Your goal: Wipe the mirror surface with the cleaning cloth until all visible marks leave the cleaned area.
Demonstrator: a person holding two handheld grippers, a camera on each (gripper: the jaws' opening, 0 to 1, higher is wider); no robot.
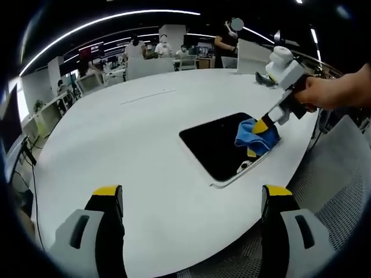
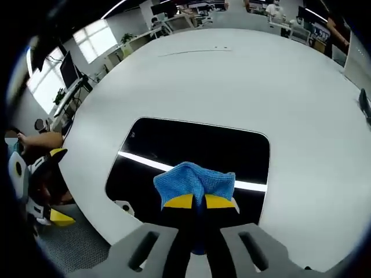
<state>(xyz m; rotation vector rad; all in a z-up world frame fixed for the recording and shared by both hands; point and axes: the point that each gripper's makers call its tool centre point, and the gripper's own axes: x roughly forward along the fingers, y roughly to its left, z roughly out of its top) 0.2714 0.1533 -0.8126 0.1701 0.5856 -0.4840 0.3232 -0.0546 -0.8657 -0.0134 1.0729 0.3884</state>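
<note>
On the white worktop (image 2: 243,75) near its edge lies the mirror (image 2: 191,156), dark and reflecting a ceiling light strip. We hold the blue cleaning cloth (image 2: 194,180) clenched in the jaws of our right gripper (image 2: 197,202) and press it onto the glass, so the folded wad can rub at marks. We keep our left gripper (image 1: 191,200) back over bare worktop, jaws released and holding nothing, probably so the mirror and cloth remain in sight.

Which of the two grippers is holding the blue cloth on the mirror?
The right gripper: its jaws are shut on the blue cloth over the mirror. The left gripper stands open and empty, off the mirror above the white table.
</note>
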